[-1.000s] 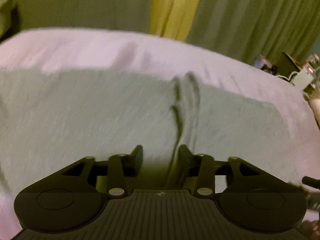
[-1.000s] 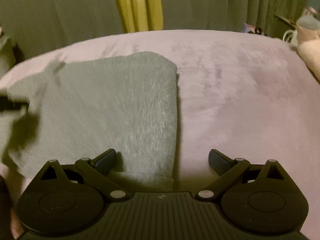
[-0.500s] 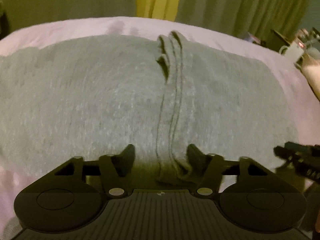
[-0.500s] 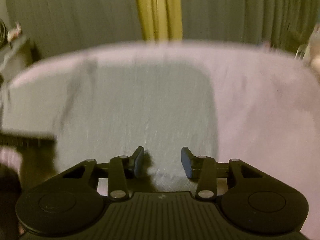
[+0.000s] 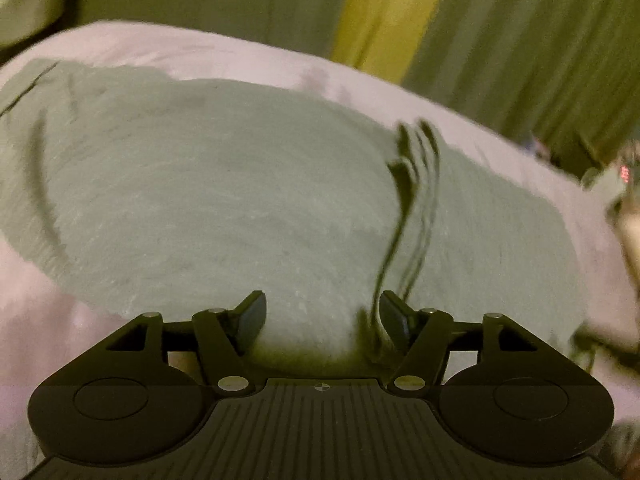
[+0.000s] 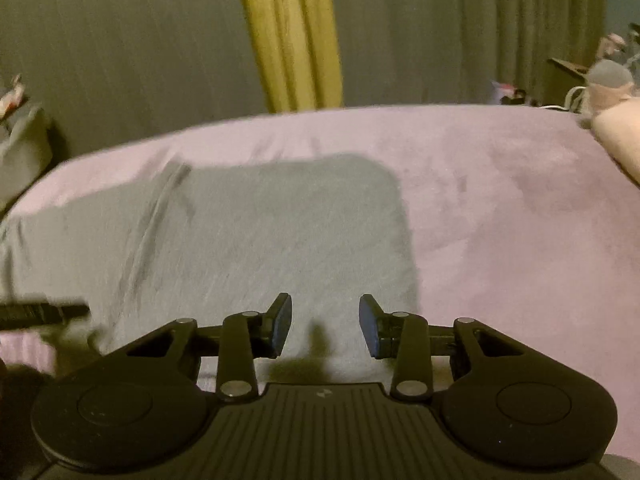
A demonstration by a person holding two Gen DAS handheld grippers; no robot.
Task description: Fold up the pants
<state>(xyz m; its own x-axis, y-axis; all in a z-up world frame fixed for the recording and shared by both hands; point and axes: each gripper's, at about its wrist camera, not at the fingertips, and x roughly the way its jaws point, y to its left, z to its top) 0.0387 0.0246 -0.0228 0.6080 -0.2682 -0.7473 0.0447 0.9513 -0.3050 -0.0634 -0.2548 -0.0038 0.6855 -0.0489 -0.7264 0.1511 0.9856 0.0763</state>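
Note:
The grey pants (image 5: 224,208) lie flat on the pink bedspread (image 5: 132,48), with a bunched ridge of fabric (image 5: 416,184) running toward me. My left gripper (image 5: 322,312) is open at the near edge of the pants, the ridge by its right finger. In the right wrist view the pants (image 6: 260,232) lie left of centre with their right edge straight. My right gripper (image 6: 325,324) is open just above the near edge, holding nothing. The left gripper's tip (image 6: 44,314) shows at the far left.
The pink bedspread (image 6: 500,208) stretches to the right of the pants. Green curtains with a yellow strip (image 6: 292,36) hang behind the bed. Clutter and a pale cushion (image 6: 616,136) sit at the bed's far right edge.
My left gripper has opened wider and swung left, so the ridge now sits at its right finger. My right gripper has opened a little and drawn back from the pants' near edge.

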